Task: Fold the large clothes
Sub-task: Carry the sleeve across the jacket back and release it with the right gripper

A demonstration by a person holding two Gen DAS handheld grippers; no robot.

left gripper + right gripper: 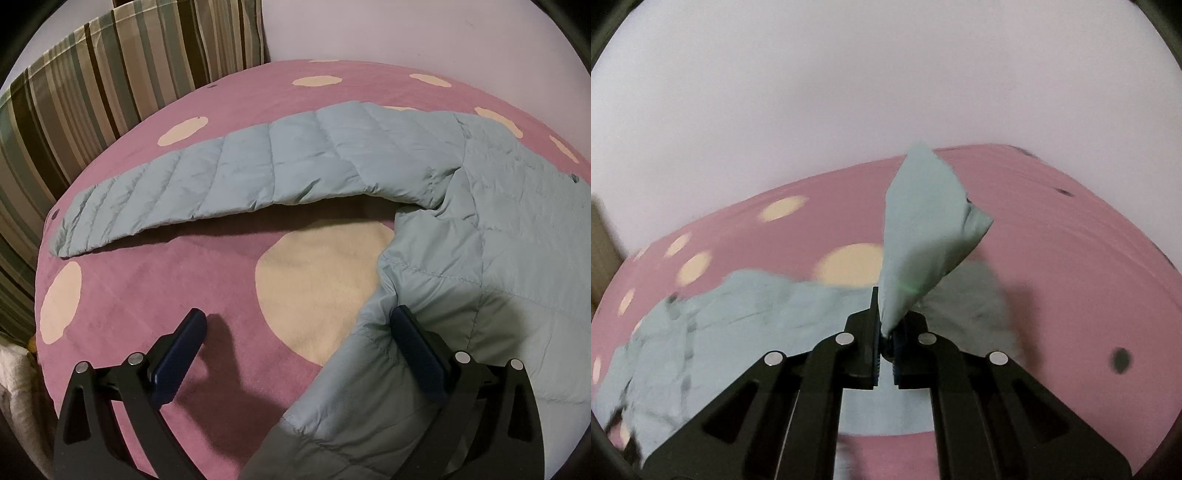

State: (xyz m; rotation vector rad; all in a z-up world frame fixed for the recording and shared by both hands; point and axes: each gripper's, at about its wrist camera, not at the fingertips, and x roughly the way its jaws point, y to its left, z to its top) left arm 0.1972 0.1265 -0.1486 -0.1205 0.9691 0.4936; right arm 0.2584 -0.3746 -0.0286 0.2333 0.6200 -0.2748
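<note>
A pale blue quilted jacket (pixel 498 221) lies spread on a pink bedspread (pixel 147 295) with cream dots. One sleeve (pixel 221 177) stretches flat to the left in the left wrist view. My left gripper (pixel 299 328) hovers open over the jacket's near side edge, its right finger (pixel 421 354) resting on the cloth, its left finger over bare bedspread. In the right wrist view my right gripper (pixel 886 325) is shut on a corner of the jacket (pixel 923 236), which stands lifted above the fingers. The remaining part of the jacket (pixel 738 325) trails blurred to the lower left.
A striped pillow (pixel 110 85) leans against the wall at the far left of the bed. A pale wall (pixel 886 81) rises behind the bed. A whitish blanket edge (pixel 18 398) shows at the lower left.
</note>
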